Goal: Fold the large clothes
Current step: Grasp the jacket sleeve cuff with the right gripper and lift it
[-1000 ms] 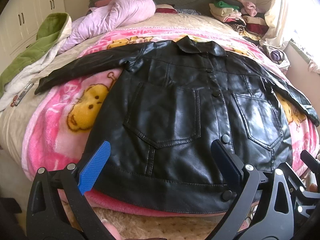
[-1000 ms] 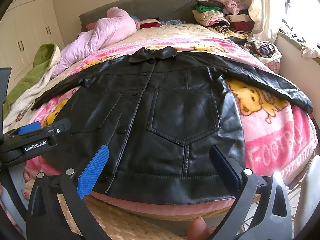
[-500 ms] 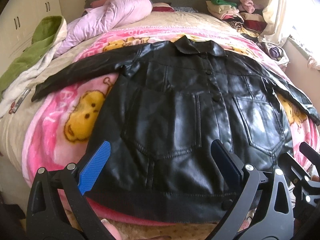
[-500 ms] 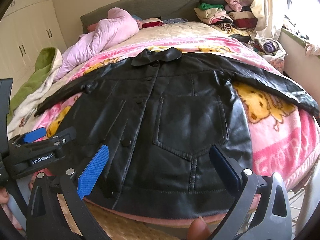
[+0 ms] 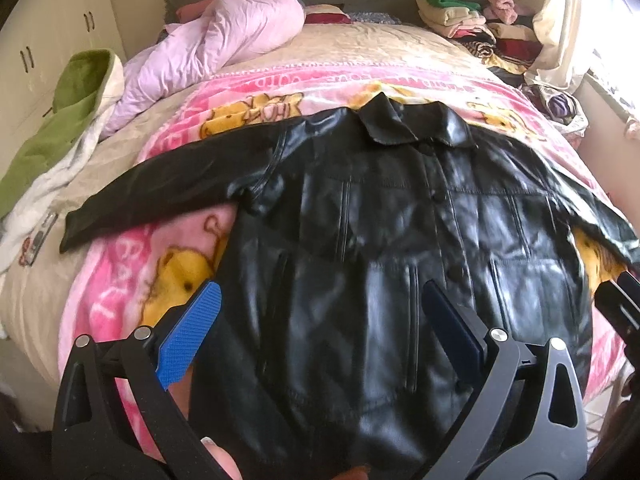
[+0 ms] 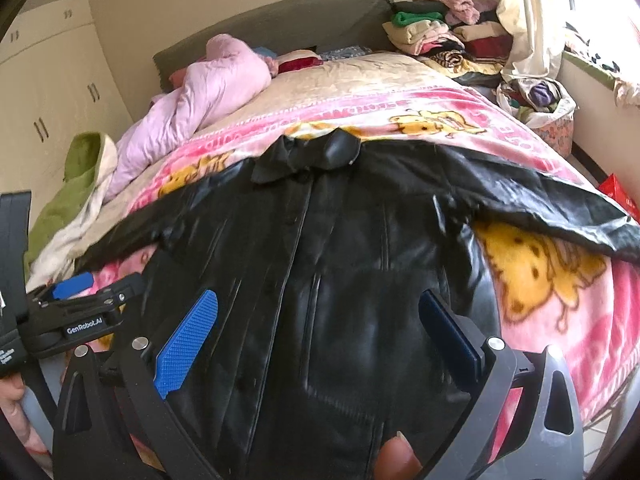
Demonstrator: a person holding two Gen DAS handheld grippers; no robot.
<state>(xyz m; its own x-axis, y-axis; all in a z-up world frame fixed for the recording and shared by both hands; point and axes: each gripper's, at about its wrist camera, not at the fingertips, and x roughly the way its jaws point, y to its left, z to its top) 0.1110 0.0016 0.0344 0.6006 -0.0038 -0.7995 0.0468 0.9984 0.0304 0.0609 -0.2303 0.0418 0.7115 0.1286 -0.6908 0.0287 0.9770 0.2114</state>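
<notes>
Jacket point(image 5: 380, 260) flat on blanket point(image 5: 120, 292) | under both spread grippers

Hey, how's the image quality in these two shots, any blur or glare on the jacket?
Left wrist view: black leather jacket smeared by motion blur, white sheen on its panels, window blown out. Right wrist view: same blur on the lower jacket, fisheye bending the bed, dark corners.

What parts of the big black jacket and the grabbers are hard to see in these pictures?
- Black jacket hem: left wrist view, hidden behind the left gripper frame.
- Same hem: right wrist view, hidden behind the right gripper frame.
- Right sleeve cuff: left wrist view, cut off by the edge.
- Buttons and pockets: both views, smeared by motion blur.
</notes>
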